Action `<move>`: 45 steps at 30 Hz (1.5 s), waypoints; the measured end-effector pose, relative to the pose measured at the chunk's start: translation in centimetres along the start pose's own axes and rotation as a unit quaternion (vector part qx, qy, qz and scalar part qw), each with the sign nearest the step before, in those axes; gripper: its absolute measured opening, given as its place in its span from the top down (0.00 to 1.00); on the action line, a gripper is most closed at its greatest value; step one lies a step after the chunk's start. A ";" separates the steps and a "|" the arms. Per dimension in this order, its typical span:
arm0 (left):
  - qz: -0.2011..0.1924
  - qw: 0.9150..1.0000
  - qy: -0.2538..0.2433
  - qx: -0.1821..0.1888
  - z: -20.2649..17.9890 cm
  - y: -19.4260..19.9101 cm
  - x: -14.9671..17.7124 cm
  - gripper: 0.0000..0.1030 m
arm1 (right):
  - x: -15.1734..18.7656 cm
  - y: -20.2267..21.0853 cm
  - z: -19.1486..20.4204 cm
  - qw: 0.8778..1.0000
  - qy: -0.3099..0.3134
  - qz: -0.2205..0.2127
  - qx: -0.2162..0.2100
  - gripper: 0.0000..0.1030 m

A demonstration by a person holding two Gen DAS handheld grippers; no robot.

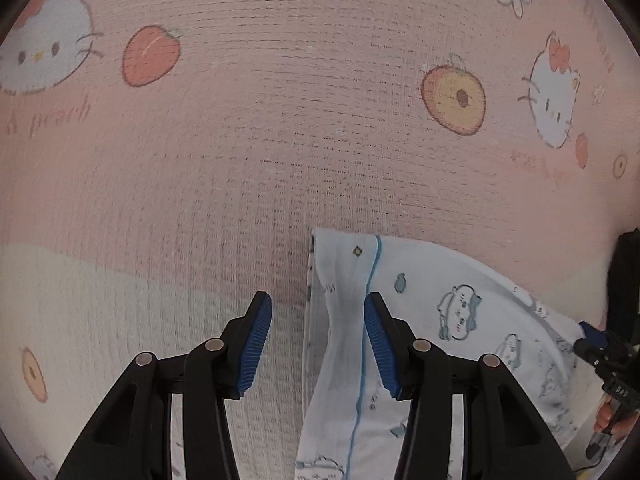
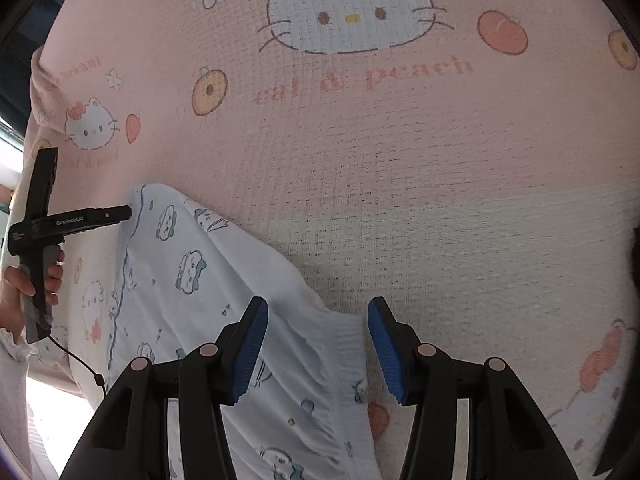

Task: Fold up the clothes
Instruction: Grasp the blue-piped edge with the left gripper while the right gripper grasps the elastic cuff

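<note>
Your left gripper (image 1: 318, 346) has its jaws spread wide, blue pads (image 1: 256, 350) apart, nothing pinched; a strip of the light blue garment (image 1: 420, 300) runs up between the pads at 6 o'clock without either pad clearly touching it. Your right gripper (image 2: 318, 346) likewise has jaws spread and grips nothing; the garment's ribbed elastic edge (image 2: 344, 344) lies under the gap between its fingers, nearer the left pad. In the right wrist view the garment, pale blue with small cartoon prints and a blue piping line (image 2: 120, 280), spreads from 6 o'clock up toward 9 o'clock, lying flat on the pink blanket (image 2: 360, 140). At 9 o'clock in that view you see your left hand (image 2: 16, 284) around the other gripper's handle, its black fingers reaching to the garment's far corner (image 2: 140, 196). In the left wrist view the right gripper's tip (image 1: 592, 336) shows at 3 o'clock by the garment's edge. Farther out the blanket carries cat faces (image 2: 348, 12), peaches (image 1: 150, 56) and "cat & peach" lettering (image 2: 360, 80) toward 12 o'clock. No containers visible.
</note>
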State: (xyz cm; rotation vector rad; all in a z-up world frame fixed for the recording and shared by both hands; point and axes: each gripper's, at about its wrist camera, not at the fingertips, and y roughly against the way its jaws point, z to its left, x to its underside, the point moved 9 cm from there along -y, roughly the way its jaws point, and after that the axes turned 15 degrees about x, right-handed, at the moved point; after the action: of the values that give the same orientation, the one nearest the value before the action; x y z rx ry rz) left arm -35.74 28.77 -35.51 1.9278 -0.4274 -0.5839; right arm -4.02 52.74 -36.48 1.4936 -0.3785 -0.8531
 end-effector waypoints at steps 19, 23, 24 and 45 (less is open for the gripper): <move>-0.015 0.999 -0.048 -0.013 -1.6 -1.8 0.4 0.57 | 0.1 -1.5 -0.1 1.000 -0.012 -0.015 0.012 0.53; -0.024 0.997 -0.063 -0.027 -2.7 -2.2 0.7 0.57 | 0.4 -1.4 0.1 0.999 0.016 -0.012 0.030 0.53; -0.026 0.997 -0.066 -0.029 -3.1 -2.3 0.8 0.58 | 0.6 -1.3 0.3 0.999 0.025 -0.011 0.036 0.54; -0.076 0.986 -0.139 -0.059 -12.9 -3.0 -0.6 0.95 | -3.2 -0.2 0.1 0.993 0.029 -0.050 0.106 0.82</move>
State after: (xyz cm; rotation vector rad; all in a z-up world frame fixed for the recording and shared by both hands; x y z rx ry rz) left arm -28.73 39.83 -33.66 1.7815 -0.4127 -0.9637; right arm -6.28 54.93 -35.79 1.7431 -0.3628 -0.8675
